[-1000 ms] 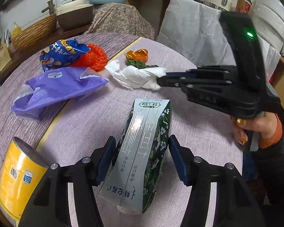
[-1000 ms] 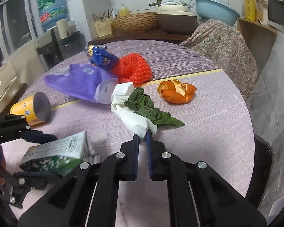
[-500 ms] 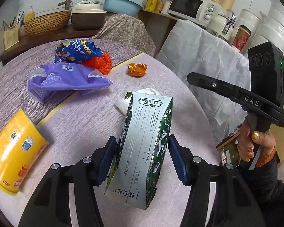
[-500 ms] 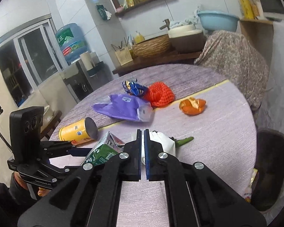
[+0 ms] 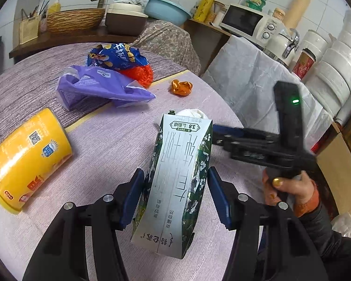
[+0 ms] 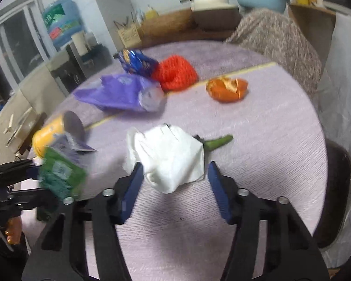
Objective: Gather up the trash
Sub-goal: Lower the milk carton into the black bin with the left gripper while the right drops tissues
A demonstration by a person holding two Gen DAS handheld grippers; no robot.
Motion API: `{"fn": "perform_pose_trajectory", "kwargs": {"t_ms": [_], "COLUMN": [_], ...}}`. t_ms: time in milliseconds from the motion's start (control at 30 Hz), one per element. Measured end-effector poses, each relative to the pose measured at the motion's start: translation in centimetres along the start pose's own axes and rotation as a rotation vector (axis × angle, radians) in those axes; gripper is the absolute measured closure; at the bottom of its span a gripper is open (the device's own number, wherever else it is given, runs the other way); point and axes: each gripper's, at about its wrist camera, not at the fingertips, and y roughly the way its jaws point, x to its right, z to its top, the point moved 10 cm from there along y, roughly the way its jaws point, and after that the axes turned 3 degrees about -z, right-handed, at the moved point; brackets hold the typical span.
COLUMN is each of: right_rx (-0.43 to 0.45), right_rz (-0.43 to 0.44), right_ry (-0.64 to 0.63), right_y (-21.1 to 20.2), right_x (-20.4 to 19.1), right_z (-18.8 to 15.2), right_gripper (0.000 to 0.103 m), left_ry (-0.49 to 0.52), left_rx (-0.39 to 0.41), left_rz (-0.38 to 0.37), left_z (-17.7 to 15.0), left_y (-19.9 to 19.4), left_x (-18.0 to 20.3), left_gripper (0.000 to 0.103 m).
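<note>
right gripper (image 6: pixel 174 181) has just opened, jaws now wide around the white tissue wad (image 6: pixel 168 157) on the table (image 6: pixel 269 128), probably released though blur hides contact, so it needs regrasping; left gripper (image 5: pixel 175 196) stays clamped on the milk carton (image 5: pixel 177 182).

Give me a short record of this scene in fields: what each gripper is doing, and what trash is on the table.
left gripper: shut on the milk carton, carton lifted off the table
right gripper: open, jaws on either side of the white tissue wad
under the tissue: a green stem sticks out
lying on the table: yellow can on its side, purple bag, blue snack bag, red mesh net, orange peel
image quality: right wrist view blurred
</note>
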Motion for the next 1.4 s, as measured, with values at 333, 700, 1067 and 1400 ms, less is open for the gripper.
{"fn": "perform_pose_trajectory", "kwargs": {"t_ms": [333, 700, 1067, 1400], "right_rx": [0.072, 0.32, 0.265, 0.062], "right_rz": [0.122, 0.041, -0.304, -0.39], "right_ry": [0.001, 0.108, 0.349, 0.537], "right_y": [-4.2, -13.7, -13.1, -5.5], "right_x": [-1.6, 4.2, 19.5, 29.1], "right_z": [-0.3, 1.3, -3.6, -10.7], "right_gripper": [0.087, 0.087, 0.087, 0.067], "left_ry": [-0.002, 0.078, 0.153, 0.233], "left_rx": [0.042, 0.069, 0.016, -0.067], "left_rz": [-0.002, -0.086, -0.201, -0.247], "left_z": [0.8, 4.0, 7.0, 7.4], "left_y": [-1.4, -0.2, 7.7, 16.1], "left_x": [0.2, 5.5, 14.8, 23.2], "left_gripper": [0.049, 0.049, 0.049, 0.049]}}
